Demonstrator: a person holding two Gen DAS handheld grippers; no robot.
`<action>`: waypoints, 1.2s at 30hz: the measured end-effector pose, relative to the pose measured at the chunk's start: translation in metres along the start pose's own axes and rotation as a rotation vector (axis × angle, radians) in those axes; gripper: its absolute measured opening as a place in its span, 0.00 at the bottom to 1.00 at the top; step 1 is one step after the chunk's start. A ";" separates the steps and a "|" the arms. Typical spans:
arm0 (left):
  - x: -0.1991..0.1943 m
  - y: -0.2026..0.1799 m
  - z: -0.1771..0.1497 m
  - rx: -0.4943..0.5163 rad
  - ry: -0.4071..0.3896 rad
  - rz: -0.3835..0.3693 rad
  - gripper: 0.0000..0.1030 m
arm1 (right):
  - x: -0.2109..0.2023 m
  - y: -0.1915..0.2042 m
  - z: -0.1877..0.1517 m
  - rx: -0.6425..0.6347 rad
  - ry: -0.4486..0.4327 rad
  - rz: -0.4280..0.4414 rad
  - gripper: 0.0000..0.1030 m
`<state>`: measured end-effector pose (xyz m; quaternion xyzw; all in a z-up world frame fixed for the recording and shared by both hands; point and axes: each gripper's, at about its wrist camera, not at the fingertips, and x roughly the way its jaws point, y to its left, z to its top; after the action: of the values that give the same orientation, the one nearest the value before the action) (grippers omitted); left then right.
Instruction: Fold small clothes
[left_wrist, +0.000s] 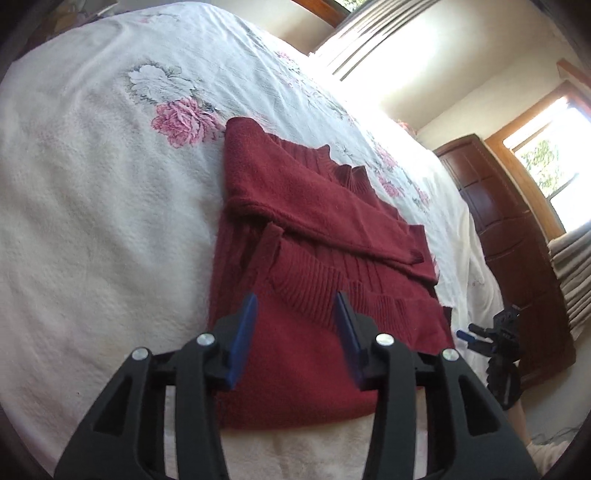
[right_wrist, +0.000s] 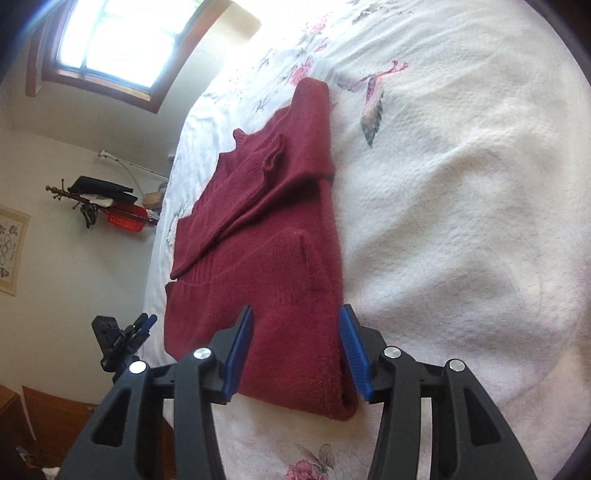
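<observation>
- The red sweater (left_wrist: 314, 236) is lying partly folded on the bed (left_wrist: 92, 206), sleeves crossing its body.
- Your left claw (left_wrist: 297, 332) is gaping wide, empty, over its near hem.
- Your right claw (right_wrist: 295, 349) is spreading wide, empty, at its near corner.

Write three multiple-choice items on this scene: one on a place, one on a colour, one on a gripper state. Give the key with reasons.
1. Where does the sweater lie?
A. on the floral bedspread
B. on a chair
C. on the floor

2. What colour is the sweater?
A. navy
B. dark red
C. grey

3. How do the jaws of the left gripper stand?
A. shut on a sleeve
B. shut on nothing
C. open, holding nothing

Key: 1 A, white flowered cover surrounds it on all sides; 2 B, the knit is dark red in both views; 3 C, the blue pads stand apart with only the sweater behind them.
</observation>
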<state>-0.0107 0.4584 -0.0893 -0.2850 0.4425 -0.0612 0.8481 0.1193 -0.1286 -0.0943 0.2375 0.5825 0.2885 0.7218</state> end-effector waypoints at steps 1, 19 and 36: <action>0.008 -0.004 0.002 0.028 0.016 0.018 0.43 | 0.002 0.004 -0.001 -0.025 0.004 -0.023 0.48; 0.052 -0.020 0.036 0.223 0.031 0.240 0.50 | 0.025 0.050 0.001 -0.274 0.042 -0.138 0.48; 0.044 -0.038 0.015 0.299 0.008 0.139 0.05 | 0.055 0.073 0.011 -0.443 0.099 -0.225 0.49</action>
<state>0.0329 0.4173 -0.0939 -0.1243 0.4506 -0.0688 0.8814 0.1287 -0.0382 -0.0812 -0.0072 0.5626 0.3381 0.7544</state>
